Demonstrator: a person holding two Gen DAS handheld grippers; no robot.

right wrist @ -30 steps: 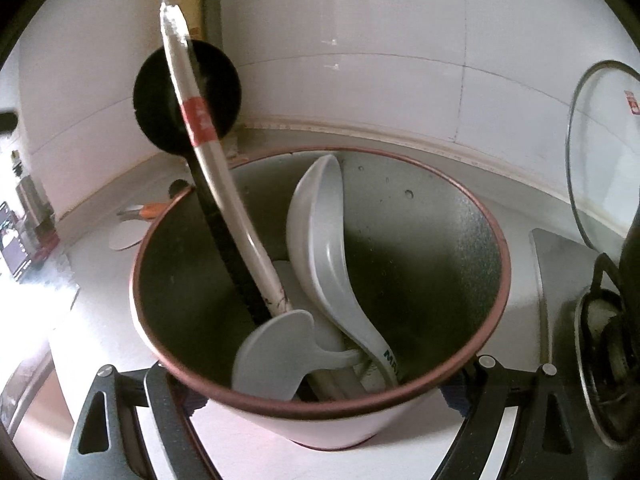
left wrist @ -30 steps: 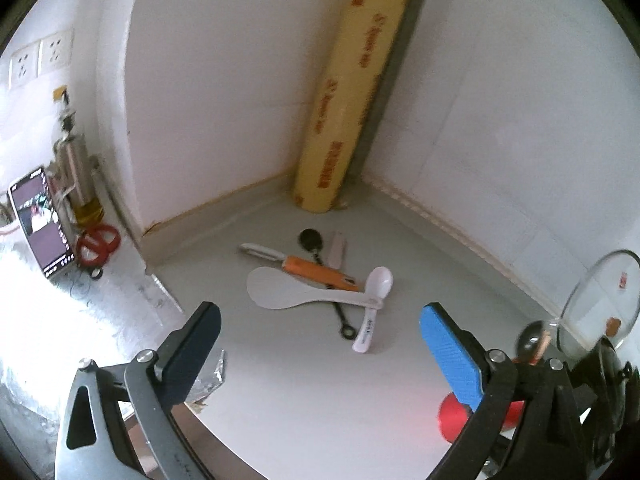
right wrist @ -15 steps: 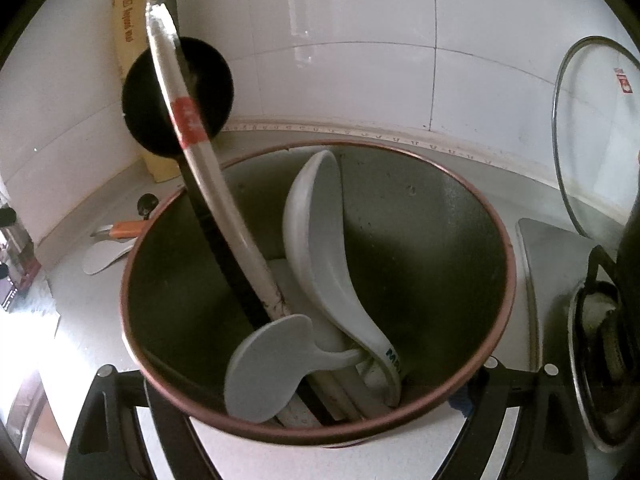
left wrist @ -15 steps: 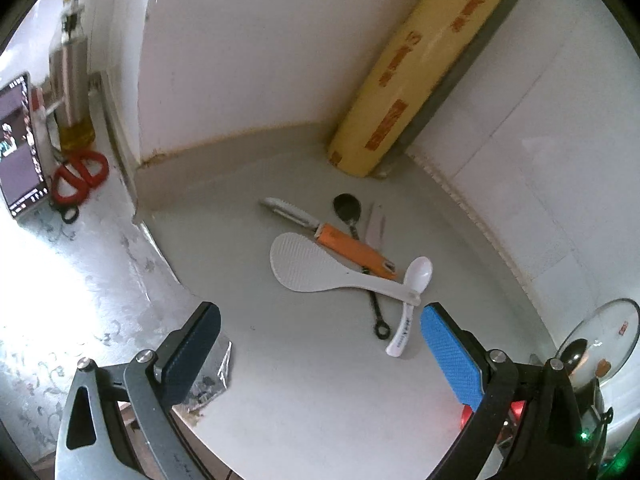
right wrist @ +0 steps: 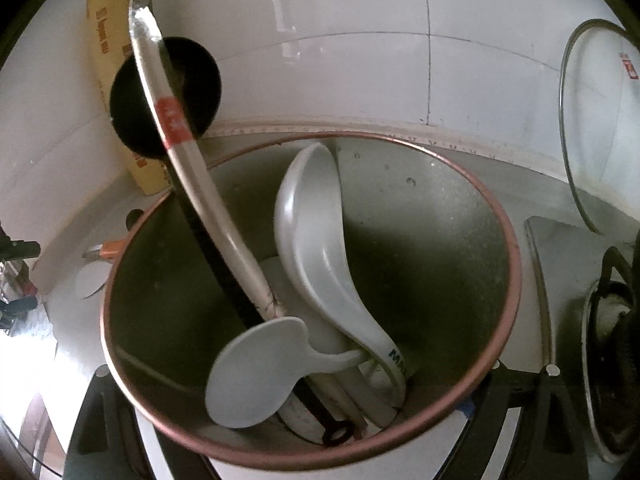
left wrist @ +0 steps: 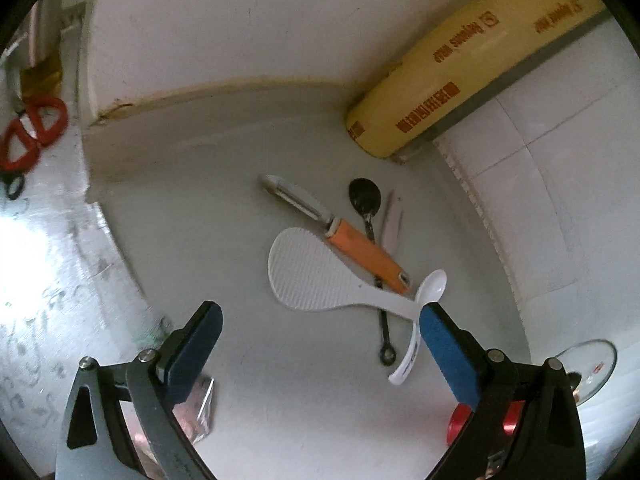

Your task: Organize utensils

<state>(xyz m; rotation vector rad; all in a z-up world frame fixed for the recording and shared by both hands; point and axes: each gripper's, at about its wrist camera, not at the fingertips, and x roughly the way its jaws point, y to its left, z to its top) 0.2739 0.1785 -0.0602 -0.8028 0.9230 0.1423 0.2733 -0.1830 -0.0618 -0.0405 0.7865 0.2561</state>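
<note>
White tiled walls meet in a corner behind the grey bench. Partly done: a pot already holds a ladle, a rice paddle and some long handles. Left lying on the bench are another paddle, a peeler, a black spoon and a white spoon. The left gripper hangs over them, fingers wide apart and empty. The right gripper has just been easing open around the pot; whether its fingers press on it I cannot tell.
</note>
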